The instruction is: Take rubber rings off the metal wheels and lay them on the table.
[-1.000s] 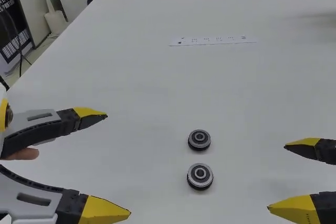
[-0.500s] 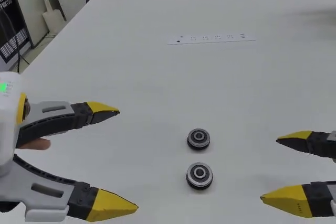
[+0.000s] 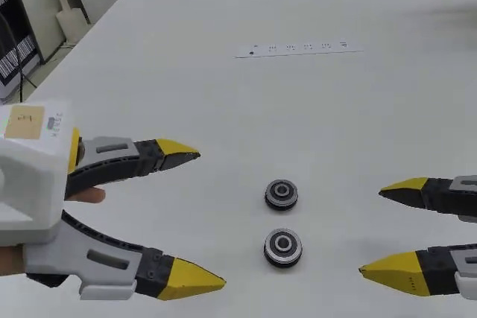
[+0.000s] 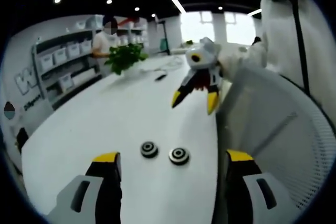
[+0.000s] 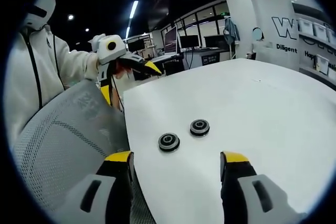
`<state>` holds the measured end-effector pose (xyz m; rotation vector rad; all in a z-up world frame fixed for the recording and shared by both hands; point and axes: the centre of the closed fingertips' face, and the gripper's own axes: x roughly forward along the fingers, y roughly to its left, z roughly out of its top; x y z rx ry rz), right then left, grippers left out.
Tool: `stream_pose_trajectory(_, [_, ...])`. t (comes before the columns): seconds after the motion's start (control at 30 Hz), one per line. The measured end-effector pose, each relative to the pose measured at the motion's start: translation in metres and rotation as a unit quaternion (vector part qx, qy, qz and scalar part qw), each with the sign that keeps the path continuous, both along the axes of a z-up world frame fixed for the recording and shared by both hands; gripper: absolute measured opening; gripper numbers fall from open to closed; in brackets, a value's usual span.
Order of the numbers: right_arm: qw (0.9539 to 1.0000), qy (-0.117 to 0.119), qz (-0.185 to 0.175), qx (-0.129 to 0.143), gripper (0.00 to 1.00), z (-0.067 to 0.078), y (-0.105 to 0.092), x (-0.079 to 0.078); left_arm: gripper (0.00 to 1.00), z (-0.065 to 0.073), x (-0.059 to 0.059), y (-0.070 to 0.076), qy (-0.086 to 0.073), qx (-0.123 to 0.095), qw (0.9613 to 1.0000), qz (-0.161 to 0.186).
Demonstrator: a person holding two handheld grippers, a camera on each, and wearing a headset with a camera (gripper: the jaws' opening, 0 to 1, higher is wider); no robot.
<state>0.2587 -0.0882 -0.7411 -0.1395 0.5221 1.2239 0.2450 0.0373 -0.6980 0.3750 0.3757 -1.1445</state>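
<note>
Two small round metal wheels, black rubber rings still on: upper wheel, lower wheel, lower centre of white table. Yellow-tipped left gripper lower left, right gripper lower right. Both released, gripping nothing.

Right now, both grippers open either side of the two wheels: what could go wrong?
1. The near metal wheel and far metal wheel lie close together, so a jaw going for one may knock the other.
2. Both sit loose on the smooth table; a one-sided push would likely slide them.
3. The left gripper and right gripper face each other across the wheels, so the tips may clash.
</note>
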Motion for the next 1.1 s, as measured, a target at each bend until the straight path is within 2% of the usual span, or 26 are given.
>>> stream_pose_trajectory(0.5, [0.9996, -0.005, 0.029, -0.003, 0.60, -0.002, 0.015, 0.002, 0.77, -0.006, 0.009, -0.009, -0.007, 0.006, 0.9998, -0.017])
stream_pose_trajectory(0.67, [0.9993, -0.003, 0.038, -0.005, 0.58, -0.005, 0.019, 0.001, 0.76, -0.008, 0.015, -0.016, -0.010, -0.002, 0.9998, -0.016])
stream_pose_trajectory(1.1, [0.9981, -0.004, 0.061, -0.002, 0.50, -0.013, 0.035, -0.001, 0.71, -0.023, 0.025, -0.028, -0.005, -0.011, 0.9998, -0.013])
